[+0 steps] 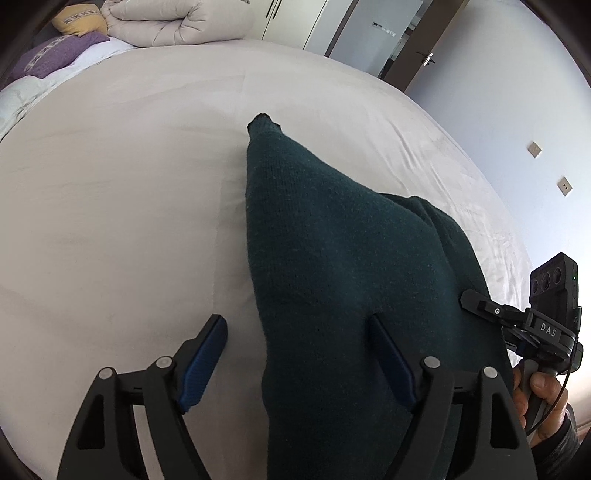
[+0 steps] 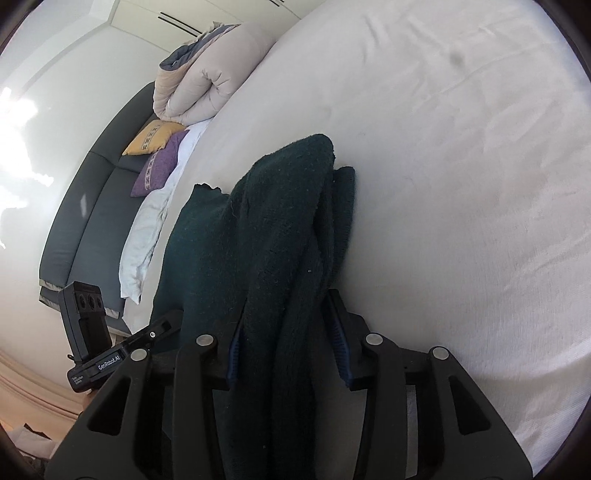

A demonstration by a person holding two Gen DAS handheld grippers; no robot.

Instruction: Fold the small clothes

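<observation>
here the bed (image 1: 129, 192) fills both views, its pale sheet lightly creased. at its head lie a rolled beige duvet (image 1: 177, 22), a purple cushion (image 1: 59, 55) and a yellow cushion (image 1: 79, 22). the dark green knit garment (image 1: 332, 258) lies bunched on the sheet, one narrow end stretched away. the right gripper (image 2: 286, 339) is closed on a thick gathered fold of it, blue pads pressed to either side. the left gripper (image 1: 299, 354) is spread wide, the cloth's edge lying between its fingers, gripping nothing.
</observation>
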